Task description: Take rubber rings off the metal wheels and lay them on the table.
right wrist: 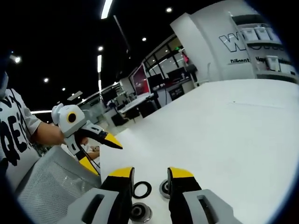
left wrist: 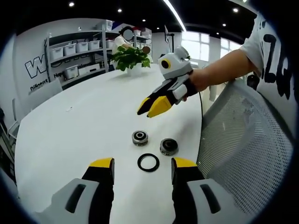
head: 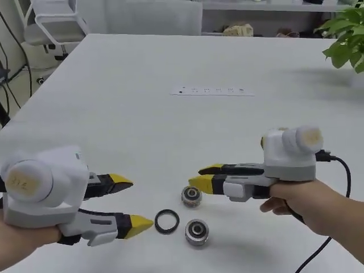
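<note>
My left fingers (head: 136, 225) and right fingers (head: 202, 183) spread empty; thin black rubber ring (head: 166, 221) lies flat beside two round metal wheels (head: 197, 232)

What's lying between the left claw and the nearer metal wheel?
A black rubber ring, flat on the table; the head view shows it between left claw and wheel.

We see a broad white worktop (head: 170, 62) with a socket strip (head: 211, 91), a leafy green plant (head: 347, 40) at its far right edge, a white office chair (head: 54, 23) beyond it, wall shelves (left wrist: 74, 53) of white bins, bright windows (left wrist: 198, 44), recessed ceiling spotlights (left wrist: 119, 10).
</note>
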Motion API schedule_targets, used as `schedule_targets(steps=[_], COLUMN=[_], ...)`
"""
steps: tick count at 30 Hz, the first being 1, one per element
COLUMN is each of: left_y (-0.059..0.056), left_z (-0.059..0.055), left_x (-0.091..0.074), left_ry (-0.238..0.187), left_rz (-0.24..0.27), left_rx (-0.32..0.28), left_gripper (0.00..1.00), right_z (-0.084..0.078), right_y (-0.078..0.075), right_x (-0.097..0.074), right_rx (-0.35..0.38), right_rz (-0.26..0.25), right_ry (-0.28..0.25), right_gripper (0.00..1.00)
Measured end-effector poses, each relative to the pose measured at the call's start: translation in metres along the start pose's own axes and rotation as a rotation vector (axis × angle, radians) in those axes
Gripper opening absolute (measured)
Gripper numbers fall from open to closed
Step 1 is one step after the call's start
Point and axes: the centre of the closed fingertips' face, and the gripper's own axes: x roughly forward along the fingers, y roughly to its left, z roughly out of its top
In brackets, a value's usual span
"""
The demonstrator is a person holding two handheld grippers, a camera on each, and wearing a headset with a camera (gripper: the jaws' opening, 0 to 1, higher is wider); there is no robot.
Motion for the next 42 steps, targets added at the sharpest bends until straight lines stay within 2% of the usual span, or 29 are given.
schedule_targets(steps=[8,13,19,27,32,36,42], left_y=[-0.004,-0.005,-0.011,-0.021,-0.023,-0.024,-0.026], left_z=[0.009,0.014,0.018,0.024,0.022,0.02,0.014], left_x=[-0.004,-0.008,-0.01,-0.017,-0.022,-0.025,-0.026], left_ry=[-0.014,-0.023,-0.031,-0.052,-0.048,-0.042,-0.032], left_rz=[0.001,0.011,0.006,0.001,0.017,0.029,0.041], left_rx=[0.005,0.004,-0.002,-0.026,-0.028,-0.027,-0.042], left_gripper=[0.49,0.5,0.54,0.59,0.6,0.6,0.6], right_z=[0.001,-0.006,-0.013,-0.018,-0.024,-0.027,-0.026], right_y=[0.009,0.014,0.026,0.031,0.035,0.041,0.044], right_x=[-0.026,-0.041,-0.055,-0.069,-0.073,-0.074,-0.078], right_rx=[-0.064,-0.101,-0.154,-0.219,-0.27,-0.294,-0.299], right_rz=[-0.02,-0.04,-0.05,-0.088,-0.111,-0.113,-0.134], right_ry=[0.005,0.035,0.06,0.097,0.142,0.158,0.155], right_gripper=[0.36,0.48,0.51,0.55,0.57,0.59,0.61])
